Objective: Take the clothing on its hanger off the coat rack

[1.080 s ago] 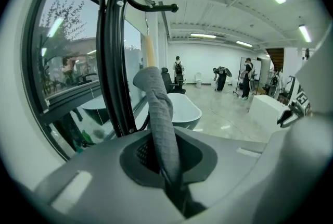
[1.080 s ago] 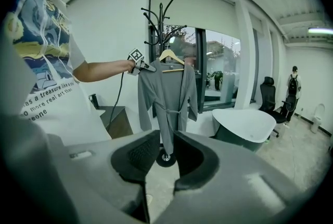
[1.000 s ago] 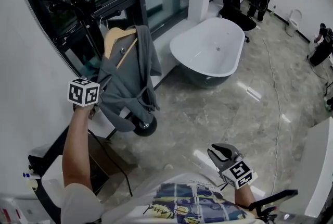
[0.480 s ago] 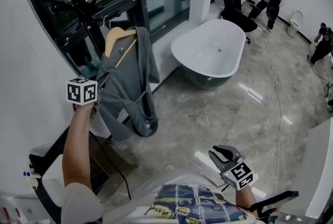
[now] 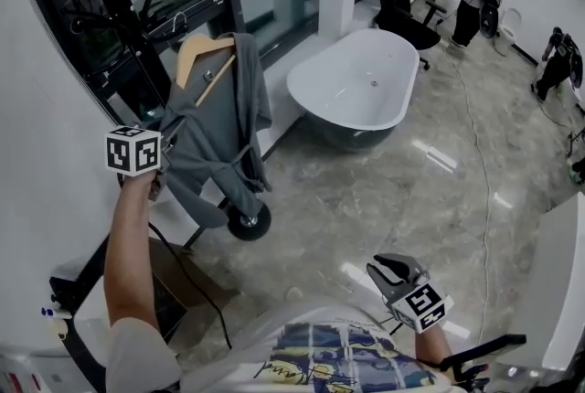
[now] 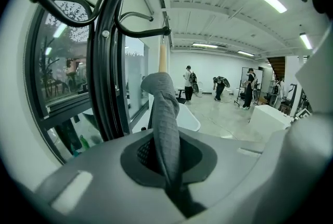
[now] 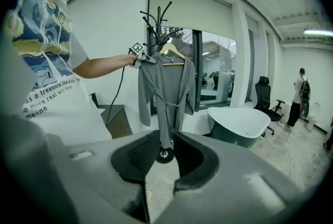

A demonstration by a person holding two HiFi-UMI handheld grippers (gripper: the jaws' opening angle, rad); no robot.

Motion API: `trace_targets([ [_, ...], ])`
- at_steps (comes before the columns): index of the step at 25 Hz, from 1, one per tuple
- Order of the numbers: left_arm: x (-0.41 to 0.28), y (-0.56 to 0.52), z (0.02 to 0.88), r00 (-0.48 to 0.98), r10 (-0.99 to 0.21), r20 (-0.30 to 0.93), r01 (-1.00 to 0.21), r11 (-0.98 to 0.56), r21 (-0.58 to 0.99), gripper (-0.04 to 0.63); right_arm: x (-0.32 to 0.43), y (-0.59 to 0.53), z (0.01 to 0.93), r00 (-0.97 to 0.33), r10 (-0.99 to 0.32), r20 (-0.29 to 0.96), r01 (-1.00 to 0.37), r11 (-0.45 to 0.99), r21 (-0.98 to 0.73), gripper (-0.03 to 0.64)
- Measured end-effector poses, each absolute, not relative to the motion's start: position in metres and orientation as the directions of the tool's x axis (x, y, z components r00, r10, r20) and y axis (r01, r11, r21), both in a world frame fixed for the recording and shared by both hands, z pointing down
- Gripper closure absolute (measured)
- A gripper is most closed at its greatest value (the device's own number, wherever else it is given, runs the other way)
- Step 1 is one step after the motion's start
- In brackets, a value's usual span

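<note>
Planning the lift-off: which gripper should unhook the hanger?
Left gripper: fingers shut on the grey garment hanging on the coat rack; right gripper is open, empty, low near the person's waist.

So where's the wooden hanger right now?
In the head view the wooden hanger is at upper left, inside the shoulders of the grey robe. It sits against the black coat rack, left of the white bathtub.

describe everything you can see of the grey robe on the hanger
The grey robe is soft, woven-looking cloth with long sleeves and a belt tied at the waist. It hangs draped over a light wooden hanger whose hook is at an arm of the black coat rack. The left gripper is shut on a fold of it.
</note>
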State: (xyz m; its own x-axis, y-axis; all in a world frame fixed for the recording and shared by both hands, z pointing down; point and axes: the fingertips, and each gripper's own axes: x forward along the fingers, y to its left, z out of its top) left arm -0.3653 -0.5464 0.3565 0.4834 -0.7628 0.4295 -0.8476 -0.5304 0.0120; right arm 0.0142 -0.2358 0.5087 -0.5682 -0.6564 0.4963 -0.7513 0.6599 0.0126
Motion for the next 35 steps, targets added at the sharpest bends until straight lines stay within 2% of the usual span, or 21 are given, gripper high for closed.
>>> trace_targets([
  [15, -0.295, -0.467, 0.361, 0.513, -0.746, 0.424, -0.824, -0.567, 0.0, 0.588, 0.067, -0.192, 0.512, -0.578, -0.655, 0.487, -0.745, 0.666, 0.013, 0.537],
  [35, -0.189, -0.238, 0.383, 0.512, -0.747, 0.424, -0.831, -0.556, 0.024, 0.588, 0.133, -0.12, 0.527, -0.684, -0.531, 0.501, -0.611, 0.791, 0.004, 0.601],
])
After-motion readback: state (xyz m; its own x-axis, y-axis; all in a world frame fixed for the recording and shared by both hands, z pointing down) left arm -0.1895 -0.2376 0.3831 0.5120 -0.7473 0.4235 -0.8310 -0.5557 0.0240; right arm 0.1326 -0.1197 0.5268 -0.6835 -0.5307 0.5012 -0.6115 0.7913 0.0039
